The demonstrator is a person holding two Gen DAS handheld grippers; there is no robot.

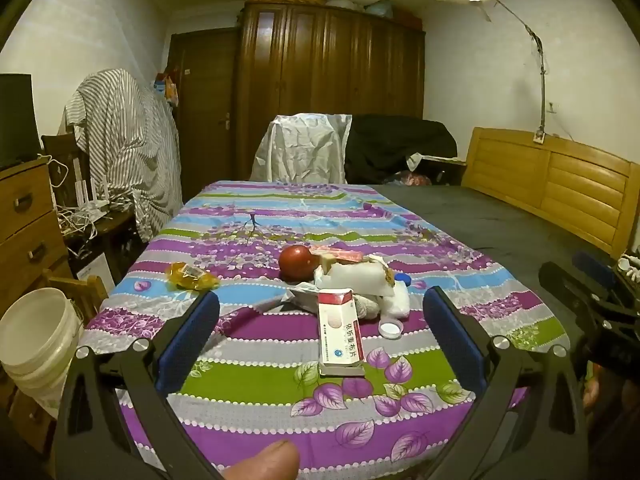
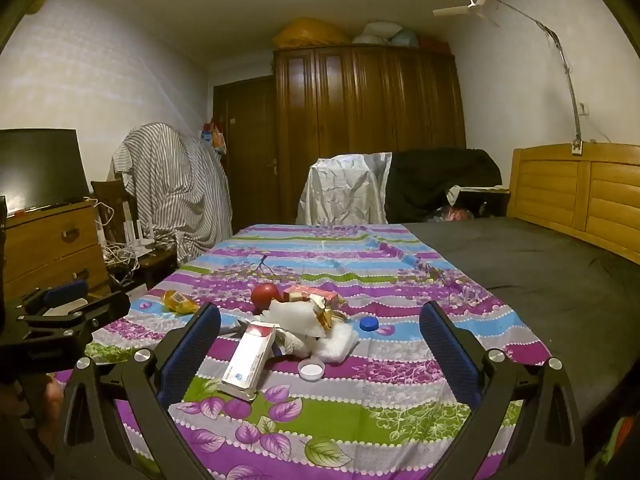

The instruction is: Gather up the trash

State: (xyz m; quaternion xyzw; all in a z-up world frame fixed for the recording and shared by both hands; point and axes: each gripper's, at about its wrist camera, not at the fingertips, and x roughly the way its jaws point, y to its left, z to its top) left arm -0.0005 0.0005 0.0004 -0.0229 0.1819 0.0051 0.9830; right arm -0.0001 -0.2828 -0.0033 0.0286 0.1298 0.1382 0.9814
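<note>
Left wrist view: The left gripper [image 1: 320,336] is held above the near end of the striped cloth [image 1: 280,392] with its jaws spread wide and nothing between them. The trash lies in a loose heap at the middle of the cloth. The medicine box [image 1: 340,332] is nearest, lying flat with its long side pointing away. Behind it sit crumpled white wrapping [image 1: 356,278], a red round item [image 1: 296,263] and a small white lid [image 1: 389,329] just right of the box. A yellow wrapper [image 1: 192,276] lies apart to the left. A white bucket [image 1: 34,336] stands off the near left edge of the cloth; it is judged to be the likely receptacle, though its contents cannot be seen. The right gripper [image 1: 592,300] shows at the right edge.

Right wrist view: The right gripper [image 2: 320,340] also has its jaws wide apart and holds nothing. The medicine box [image 2: 250,354] lies near its left finger. The white lid [image 2: 311,369] and a blue cap [image 2: 368,323] rest on the cloth to the right of the heap. The left gripper [image 2: 60,312] is visible at the left edge.

Progress assessment: No item is gripped and the whole heap remains on the cloth. Collection appears not yet begun; every piece remains to be picked up.
</note>
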